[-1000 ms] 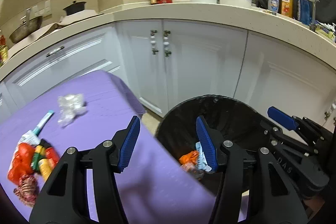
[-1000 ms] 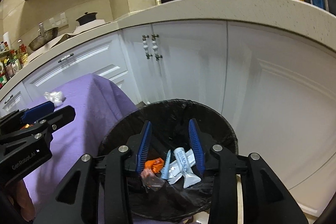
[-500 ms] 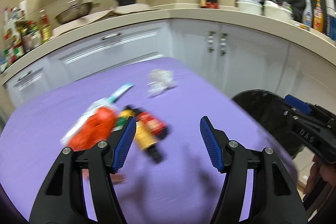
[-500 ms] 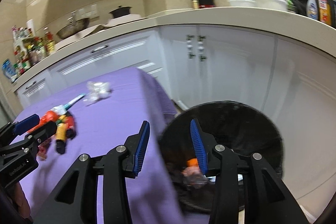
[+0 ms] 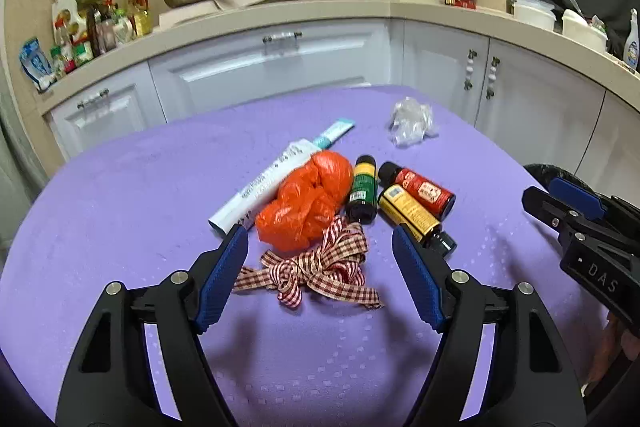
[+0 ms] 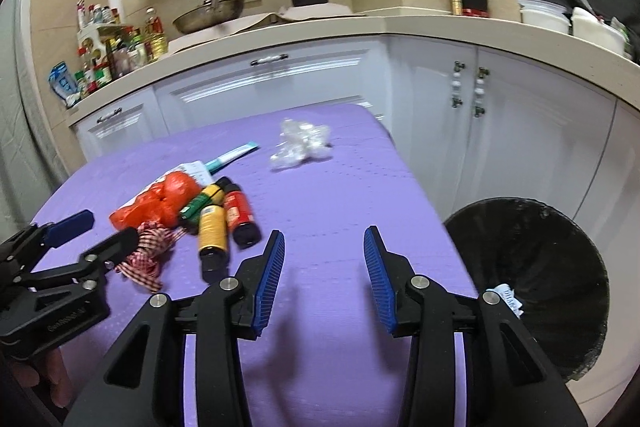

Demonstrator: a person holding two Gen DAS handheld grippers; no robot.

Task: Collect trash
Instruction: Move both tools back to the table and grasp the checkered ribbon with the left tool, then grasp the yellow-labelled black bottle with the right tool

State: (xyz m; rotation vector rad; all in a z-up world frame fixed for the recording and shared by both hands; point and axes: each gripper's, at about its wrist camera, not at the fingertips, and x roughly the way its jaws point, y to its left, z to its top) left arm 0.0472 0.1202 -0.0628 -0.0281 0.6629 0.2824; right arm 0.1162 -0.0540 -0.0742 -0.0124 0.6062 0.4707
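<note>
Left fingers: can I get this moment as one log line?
left fingers: opening, empty | aimed at: checked ribbon | right fingers: open, empty | bin: beside table

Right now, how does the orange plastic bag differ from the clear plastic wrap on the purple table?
The orange plastic bag is opaque and bright; the clear plastic wrap is see-through. The bag is the bigger bundle. The bag lies touching a tube, a bottle and a checked ribbon; the wrap lies alone, nearer the cabinets. Both are crumpled.
</note>
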